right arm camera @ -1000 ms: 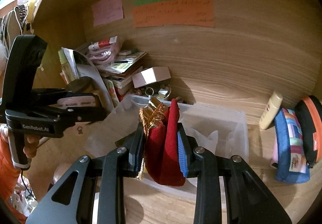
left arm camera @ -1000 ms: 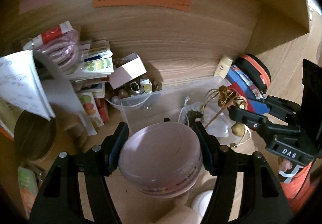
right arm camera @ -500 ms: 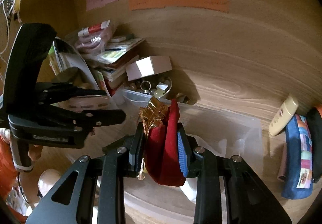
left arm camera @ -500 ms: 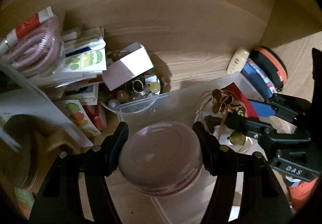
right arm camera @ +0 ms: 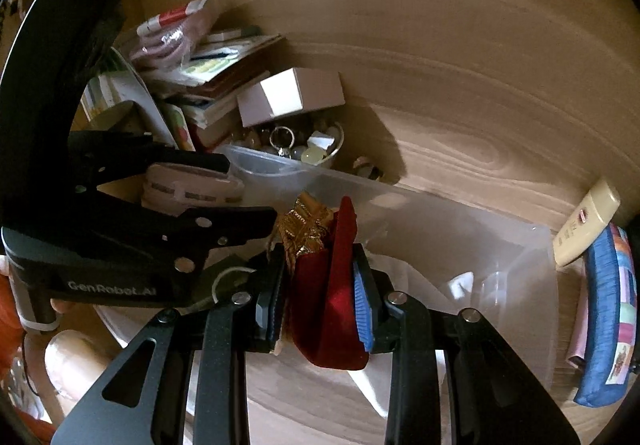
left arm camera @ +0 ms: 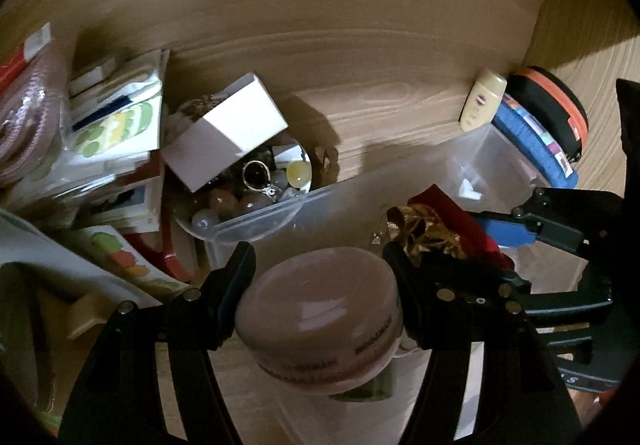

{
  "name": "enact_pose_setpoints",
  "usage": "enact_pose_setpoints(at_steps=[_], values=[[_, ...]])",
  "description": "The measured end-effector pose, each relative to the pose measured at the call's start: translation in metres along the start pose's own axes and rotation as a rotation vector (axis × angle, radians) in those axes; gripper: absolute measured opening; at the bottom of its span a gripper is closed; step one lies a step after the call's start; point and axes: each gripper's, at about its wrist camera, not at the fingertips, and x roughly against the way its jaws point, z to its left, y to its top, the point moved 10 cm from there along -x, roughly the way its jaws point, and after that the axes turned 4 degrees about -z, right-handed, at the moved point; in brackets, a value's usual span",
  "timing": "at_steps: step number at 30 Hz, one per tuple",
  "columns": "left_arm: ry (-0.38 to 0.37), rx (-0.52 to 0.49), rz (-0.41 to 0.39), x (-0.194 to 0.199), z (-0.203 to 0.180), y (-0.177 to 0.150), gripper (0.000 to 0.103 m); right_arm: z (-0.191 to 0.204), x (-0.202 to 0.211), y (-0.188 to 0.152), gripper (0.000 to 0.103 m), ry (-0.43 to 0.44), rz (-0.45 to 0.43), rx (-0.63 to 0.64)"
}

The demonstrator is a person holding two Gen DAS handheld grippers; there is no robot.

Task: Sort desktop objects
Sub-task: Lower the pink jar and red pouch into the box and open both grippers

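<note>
Left wrist view: the left gripper (left arm camera: 320, 265) is closed on a pink jar (left arm camera: 318, 319), its 2 fingers pressed to the jar's sides, above the near edge of a clear bin (left arm camera: 472, 165). Ahead and left sits a bowl (left arm camera: 248, 221) of trinkets under a white box (left arm camera: 226, 137).

Right wrist view: the right gripper (right arm camera: 320, 285) is clamped on a red pouch (right arm camera: 328, 305) with gold trim, probably foil, over the bin (right arm camera: 540, 285). The left gripper (right arm camera: 224, 185) is just to its left.

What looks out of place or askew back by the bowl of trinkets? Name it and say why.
The white box sits tilted, propped on the rim of the trinket bowl and leaning against the stacked books rather than lying flat. A few small trinkets lie loose on the desk beside the bowl.
</note>
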Motion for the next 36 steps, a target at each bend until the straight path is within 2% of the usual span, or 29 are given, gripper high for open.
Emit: enact_pose_setpoints(at_steps=[8, 12, 17, 22, 30, 33, 34, 36], values=[[0.055, -0.065, 0.016, -0.007, -0.004, 0.0, 0.065, -0.006, -0.006, -0.007, 0.029, -0.04, 0.023, 0.016], [0.052, -0.079, 0.031, -0.006, -0.002, -0.003, 0.065, -0.006, -0.005, -0.008, 0.031, -0.042, 0.023, 0.029], [0.006, -0.064, 0.058, -0.009, -0.005, -0.006, 0.066, -0.005, -0.003, -0.01, 0.042, -0.044, 0.025, 0.043], [-0.009, -0.074, 0.064, -0.009, -0.008, -0.009, 0.067, -0.009, 0.0, -0.009, 0.054, -0.043, 0.019, 0.029], [-0.035, -0.051, 0.044, -0.007, -0.011, -0.007, 0.07, -0.011, 0.003, -0.008, 0.058, -0.039, 0.018, 0.026], [-0.032, -0.053, 0.028, -0.005, -0.014, -0.006, 0.075, -0.011, 0.004, -0.008, 0.065, -0.034, 0.018, 0.028], [-0.029, -0.053, 0.023, -0.004, -0.014, -0.006, 0.078, -0.011, 0.004, -0.008, 0.07, -0.039, 0.017, 0.032], [-0.004, -0.052, 0.013, -0.001, -0.012, -0.005, 0.083, -0.011, 0.007, -0.009, 0.072, -0.043, 0.014, 0.043]])
